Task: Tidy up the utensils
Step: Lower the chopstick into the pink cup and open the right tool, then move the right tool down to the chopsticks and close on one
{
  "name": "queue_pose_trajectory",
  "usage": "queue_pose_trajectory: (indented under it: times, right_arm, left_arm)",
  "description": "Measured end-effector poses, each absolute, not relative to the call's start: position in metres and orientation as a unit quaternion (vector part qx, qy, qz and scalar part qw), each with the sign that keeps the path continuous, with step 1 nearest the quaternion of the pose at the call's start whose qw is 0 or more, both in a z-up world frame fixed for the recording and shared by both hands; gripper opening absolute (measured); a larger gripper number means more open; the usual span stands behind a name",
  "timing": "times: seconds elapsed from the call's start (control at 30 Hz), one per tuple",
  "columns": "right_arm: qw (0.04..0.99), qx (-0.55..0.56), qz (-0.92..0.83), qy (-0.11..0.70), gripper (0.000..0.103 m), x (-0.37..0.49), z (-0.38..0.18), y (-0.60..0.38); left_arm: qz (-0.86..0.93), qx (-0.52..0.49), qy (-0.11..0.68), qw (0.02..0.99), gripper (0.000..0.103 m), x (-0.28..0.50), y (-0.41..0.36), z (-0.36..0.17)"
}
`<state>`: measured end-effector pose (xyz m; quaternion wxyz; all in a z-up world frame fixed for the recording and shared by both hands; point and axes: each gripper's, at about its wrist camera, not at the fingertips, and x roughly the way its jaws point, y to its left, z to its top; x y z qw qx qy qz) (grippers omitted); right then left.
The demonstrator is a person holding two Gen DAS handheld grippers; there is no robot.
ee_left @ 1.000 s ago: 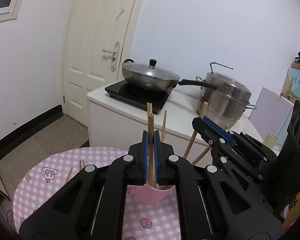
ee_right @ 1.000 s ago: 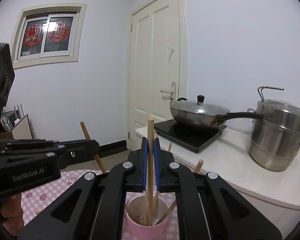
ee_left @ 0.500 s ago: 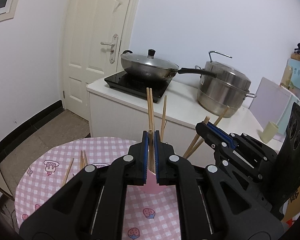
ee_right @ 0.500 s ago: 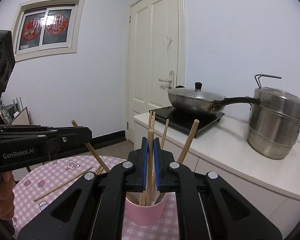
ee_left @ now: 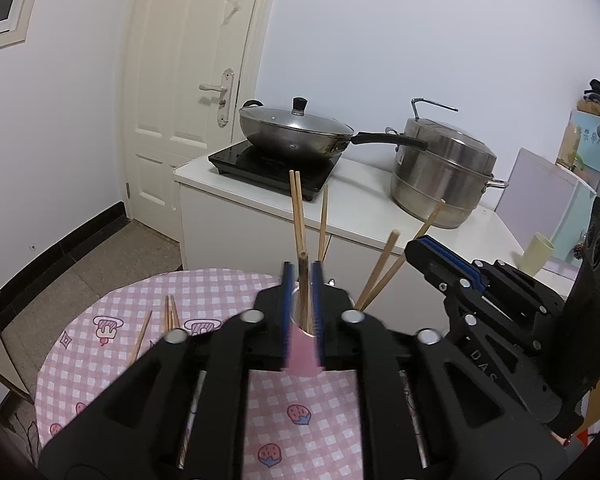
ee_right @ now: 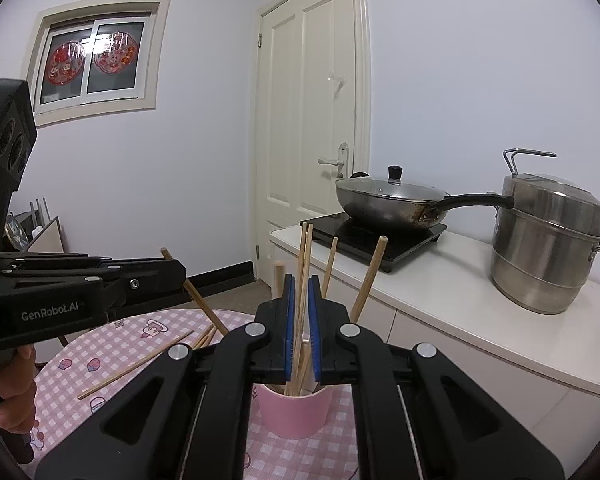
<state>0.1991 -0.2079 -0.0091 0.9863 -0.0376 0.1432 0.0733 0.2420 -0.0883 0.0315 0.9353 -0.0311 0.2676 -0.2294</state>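
A pink cup (ee_right: 294, 412) stands on the pink checked tablecloth (ee_right: 112, 356) and holds several wooden chopsticks (ee_right: 303, 276). My right gripper (ee_right: 300, 312) hangs just above the cup, jaws slightly apart, with chopsticks standing in the gap untouched. My left gripper (ee_left: 302, 300) is also over the cup (ee_left: 300, 354), jaws slightly apart around a chopstick (ee_left: 304, 292) that stands in the cup. In the right wrist view the left gripper (ee_right: 168, 270) shows from the side with a chopstick (ee_right: 198, 300) slanting past it. Loose chopsticks (ee_left: 168, 320) lie on the cloth.
A white counter (ee_left: 364, 216) behind the table carries an induction hob with a lidded wok (ee_left: 296, 132) and a steel steamer pot (ee_left: 440, 168). A yellow-green cup (ee_left: 538, 252) stands at its right end. A white door (ee_left: 188, 80) is at the back left.
Both grippers have lowered their chopsticks into the pink cup and opened slightly, so the sticks now stand in the cup. Both grippers have drawn back and up a little.
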Motion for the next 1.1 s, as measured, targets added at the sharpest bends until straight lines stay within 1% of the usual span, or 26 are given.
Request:
queue_pose_trajectory:
  times: [0.03,0.2,0.27,0.3,0.33,0.5,0.7,1.1]
  right_arm:
    - [0.986,-0.037,0.075,0.143,0.006,0.197,-0.009,-0.208]
    - [0.986,-0.036,0.082,0.143,0.006,0.188,-0.010,-0.207]
    - [0.985,-0.037,0.084,0.143,0.009,0.185,-0.012,-0.207]
    - [0.985,-0.037,0.086,0.145,0.011,0.183,-0.013,-0.206]
    - [0.985,-0.036,0.088,0.147,0.011,0.182,-0.014,-0.206]
    - [0.983,-0.038,0.096,0.153,0.015,0.177,-0.019,-0.199]
    - [0.979,-0.042,0.113,0.166,0.019,0.174,-0.027,-0.184]
    - [0.964,-0.057,0.158,0.206,0.021,0.191,-0.057,-0.132]
  left_arm:
    - [-0.228,-0.035,0.267,0.936,0.024,0.240,-0.086,0.032]
    - [-0.216,-0.026,0.255,0.942,0.025,0.226,-0.078,0.031]
    - [-0.205,-0.025,0.250,0.946,0.032,0.221,-0.072,0.028]
    - [-0.200,-0.025,0.249,0.947,0.043,0.219,-0.070,0.028]
    - [-0.195,-0.026,0.245,0.949,0.051,0.216,-0.066,0.026]
    - [-0.172,-0.014,0.237,0.956,0.052,0.208,-0.055,0.020]
    - [-0.155,-0.007,0.238,0.959,0.060,0.201,-0.040,0.011]
    - [-0.125,-0.011,0.290,0.949,0.061,0.211,0.016,-0.027]
